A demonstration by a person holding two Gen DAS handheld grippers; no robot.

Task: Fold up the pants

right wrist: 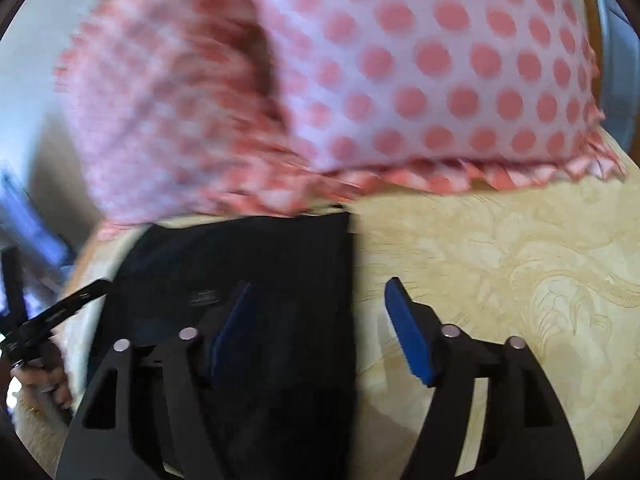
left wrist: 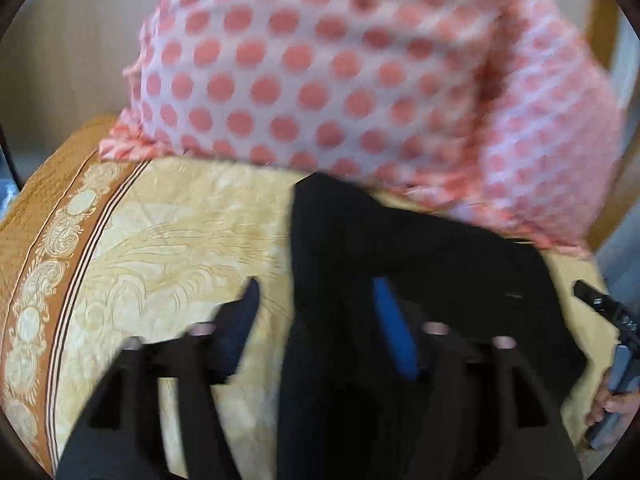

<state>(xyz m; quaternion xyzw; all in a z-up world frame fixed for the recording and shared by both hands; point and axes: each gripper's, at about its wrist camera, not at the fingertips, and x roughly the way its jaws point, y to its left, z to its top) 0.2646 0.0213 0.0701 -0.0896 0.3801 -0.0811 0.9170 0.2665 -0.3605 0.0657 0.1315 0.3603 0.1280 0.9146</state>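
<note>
The black pants (left wrist: 420, 264) lie in a folded stack on a cream and gold patterned bedcover (left wrist: 168, 240). My left gripper (left wrist: 316, 316) is open just above the pants' left edge, its right blue pad (left wrist: 394, 332) over the fabric, its left pad over the cover. In the right wrist view the pants (right wrist: 256, 280) lie left of centre. My right gripper (right wrist: 318, 312) is open over their right edge, left pad (right wrist: 228, 328) above the fabric, right pad (right wrist: 408, 332) above the cover (right wrist: 500, 264). Neither gripper holds anything.
A person in a white top with pink dots (left wrist: 340, 72) stands close behind the pants, and shows in the right wrist view too (right wrist: 360, 64). The other gripper and the hand holding it show at each view's edge (left wrist: 612, 344) (right wrist: 40, 332). A brown ornate border (left wrist: 60, 264) runs along the cover's left side.
</note>
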